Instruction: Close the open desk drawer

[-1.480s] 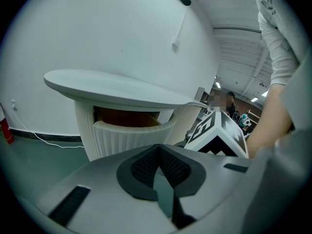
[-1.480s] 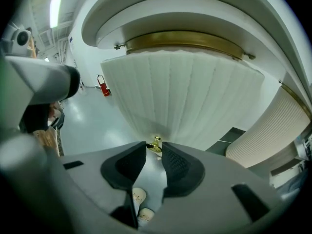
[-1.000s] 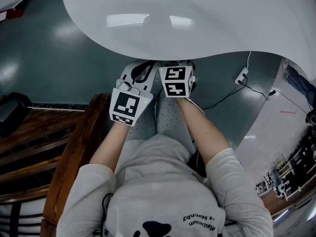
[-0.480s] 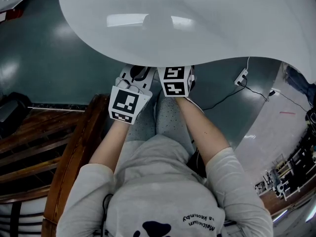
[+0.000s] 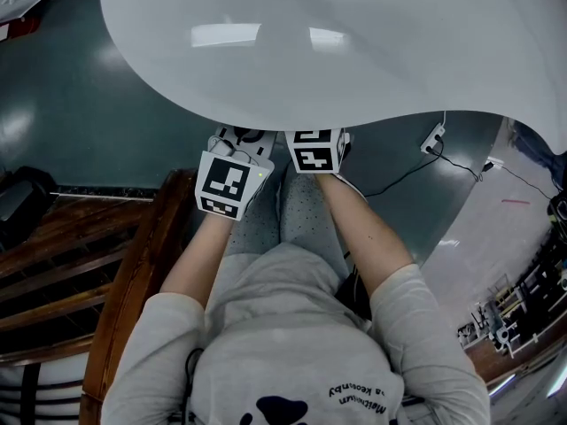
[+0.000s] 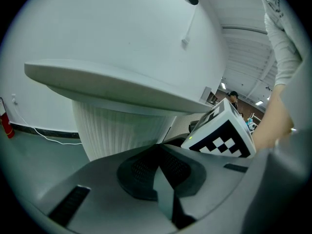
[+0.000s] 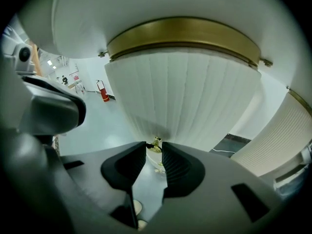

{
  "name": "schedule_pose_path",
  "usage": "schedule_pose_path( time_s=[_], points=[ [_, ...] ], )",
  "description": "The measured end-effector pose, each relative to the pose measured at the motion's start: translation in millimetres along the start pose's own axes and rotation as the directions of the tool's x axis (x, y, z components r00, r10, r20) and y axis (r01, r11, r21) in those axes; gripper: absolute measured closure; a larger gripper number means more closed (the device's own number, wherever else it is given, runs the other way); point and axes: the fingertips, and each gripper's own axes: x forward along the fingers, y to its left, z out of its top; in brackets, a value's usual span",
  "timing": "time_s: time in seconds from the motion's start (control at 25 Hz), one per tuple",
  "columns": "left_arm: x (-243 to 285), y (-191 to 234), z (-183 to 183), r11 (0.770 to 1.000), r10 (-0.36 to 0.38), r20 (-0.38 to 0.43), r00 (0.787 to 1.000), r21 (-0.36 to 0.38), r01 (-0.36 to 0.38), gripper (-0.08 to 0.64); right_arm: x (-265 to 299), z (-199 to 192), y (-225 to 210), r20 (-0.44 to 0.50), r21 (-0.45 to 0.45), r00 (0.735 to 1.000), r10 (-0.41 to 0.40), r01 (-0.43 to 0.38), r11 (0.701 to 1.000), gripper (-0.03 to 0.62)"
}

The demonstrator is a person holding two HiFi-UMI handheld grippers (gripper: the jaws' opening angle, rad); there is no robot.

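The desk has a big white round top [image 5: 354, 42] over a curved white ribbed front [image 7: 185, 96] with a brass band [image 7: 185, 33]. At the bottom of that front is a small brass knob [image 7: 156, 147]. It sits between the fingertips of my right gripper [image 7: 154, 145], whose jaws stand a knob's width apart on it. My left gripper [image 6: 158, 150] is shut and holds nothing; it points at the ribbed front [image 6: 122, 130] from further back. In the head view both marker cubes [image 5: 226, 184] [image 5: 314, 149] are at the desk's edge, and the jaws are hidden under it.
A dark wooden frame [image 5: 133, 264] runs along my left side. A cable and socket [image 5: 432, 137] lie on the teal floor at the right. A second ribbed body [image 7: 282, 135] stands to the right, and a red extinguisher [image 7: 103, 92] is far off.
Both grippers have moved forward and further under the edge of the white desk top, which now covers more of them. The arms stretched out a little.
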Motion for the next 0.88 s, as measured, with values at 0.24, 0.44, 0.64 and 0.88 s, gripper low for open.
schedule_pose_path(
  time_s=[0.24,0.44,0.64,0.88],
  points=[
    [3,1,3,1.0,0.0,0.004,1.0,-0.002,0.0,0.554,-1,1,0,0.007,0.017,1.0,0.005,-0.005,1.0,0.482],
    [1,-1,-3,1.0,0.003,0.003,1.0,-0.012,-0.003,0.554,-6,3,4,0.033,0.022,0.999,0.029,-0.03,0.999,0.472],
    [-5,-10,-8,0.999,0.009,0.016,1.0,-0.033,-0.008,0.554,-24,-18,11,-0.009,0.014,0.999,0.039,-0.039,0.999,0.472],
    [-16,-27,-9,0.999,0.021,0.038,0.999,-0.03,-0.02,0.554,-50,-27,14,0.038,0.057,0.999,0.037,-0.039,0.998,0.474]
  ],
)
